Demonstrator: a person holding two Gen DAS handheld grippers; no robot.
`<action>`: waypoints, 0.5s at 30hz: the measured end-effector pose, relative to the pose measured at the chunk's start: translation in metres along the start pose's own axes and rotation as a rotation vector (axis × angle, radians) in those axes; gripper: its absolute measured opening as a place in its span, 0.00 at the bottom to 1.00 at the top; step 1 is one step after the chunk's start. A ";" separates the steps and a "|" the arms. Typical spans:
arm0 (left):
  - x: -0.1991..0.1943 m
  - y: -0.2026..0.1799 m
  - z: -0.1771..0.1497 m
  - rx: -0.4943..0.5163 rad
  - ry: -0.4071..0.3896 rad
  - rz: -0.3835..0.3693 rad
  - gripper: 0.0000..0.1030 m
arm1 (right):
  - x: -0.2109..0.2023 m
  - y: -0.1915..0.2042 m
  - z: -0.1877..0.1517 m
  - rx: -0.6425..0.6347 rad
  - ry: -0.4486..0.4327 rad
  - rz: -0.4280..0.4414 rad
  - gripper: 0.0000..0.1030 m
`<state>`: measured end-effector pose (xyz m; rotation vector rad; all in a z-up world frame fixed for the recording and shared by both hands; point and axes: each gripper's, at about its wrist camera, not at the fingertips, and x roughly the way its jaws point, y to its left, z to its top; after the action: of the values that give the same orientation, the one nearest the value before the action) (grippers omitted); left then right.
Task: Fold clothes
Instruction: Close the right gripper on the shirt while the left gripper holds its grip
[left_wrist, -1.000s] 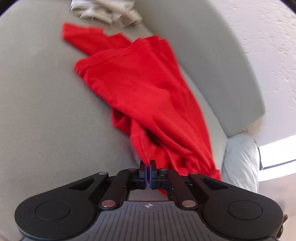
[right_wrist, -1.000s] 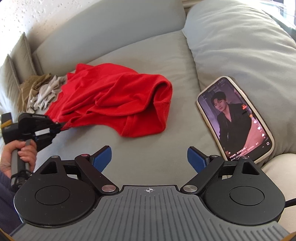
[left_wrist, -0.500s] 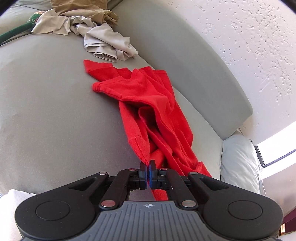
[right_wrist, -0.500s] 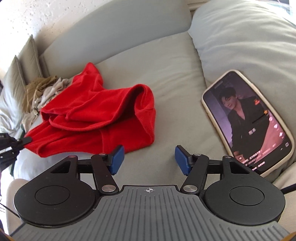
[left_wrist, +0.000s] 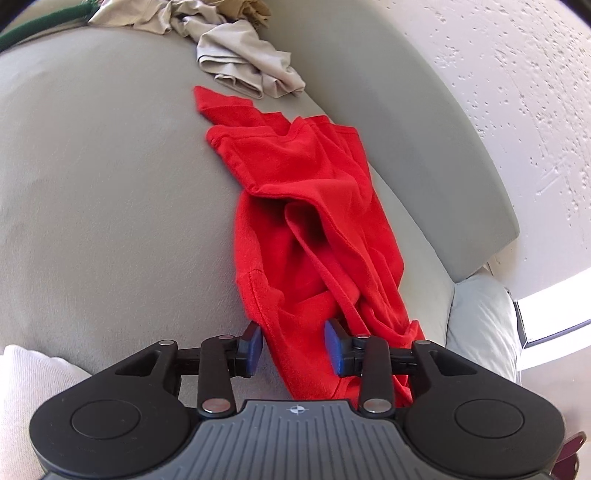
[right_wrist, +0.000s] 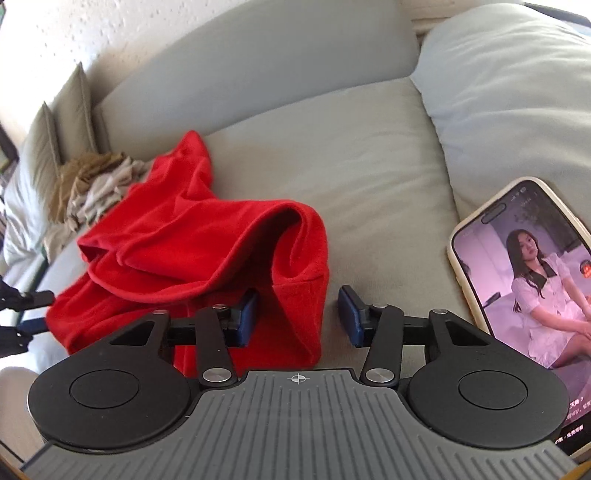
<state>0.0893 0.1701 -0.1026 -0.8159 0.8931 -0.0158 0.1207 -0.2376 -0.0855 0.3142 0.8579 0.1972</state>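
Red shirt (left_wrist: 314, 221) between both jaws | left opening | right closing, unpinched

A home living room: grey sofa (right_wrist: 332, 155), cushions (right_wrist: 509, 85), strewn clothes (left_wrist: 236, 62).

You had one red garment (left_wrist: 317, 221), one heap of beige clothes (left_wrist: 236, 62), one phone (right_wrist: 524, 280) and two grippers, the left gripper (left_wrist: 293, 345) and the right gripper (right_wrist: 297, 319).

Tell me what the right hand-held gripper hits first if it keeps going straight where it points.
Most likely the red garment: the right hand-held gripper already has its corner fold between the closing jaws, with sofa cushion beneath. Depth is unclear.
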 end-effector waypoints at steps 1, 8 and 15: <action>0.002 0.001 -0.001 -0.006 0.006 0.002 0.39 | 0.001 0.001 0.004 0.008 0.024 -0.009 0.30; 0.019 0.013 -0.002 -0.075 0.028 -0.040 0.41 | -0.011 -0.050 0.007 0.354 0.072 0.018 0.02; 0.032 0.031 0.002 -0.226 0.003 -0.138 0.42 | -0.002 -0.055 -0.008 0.388 0.020 0.155 0.11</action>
<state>0.1022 0.1822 -0.1435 -1.0879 0.8497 -0.0379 0.1164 -0.2882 -0.1083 0.7435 0.8900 0.1767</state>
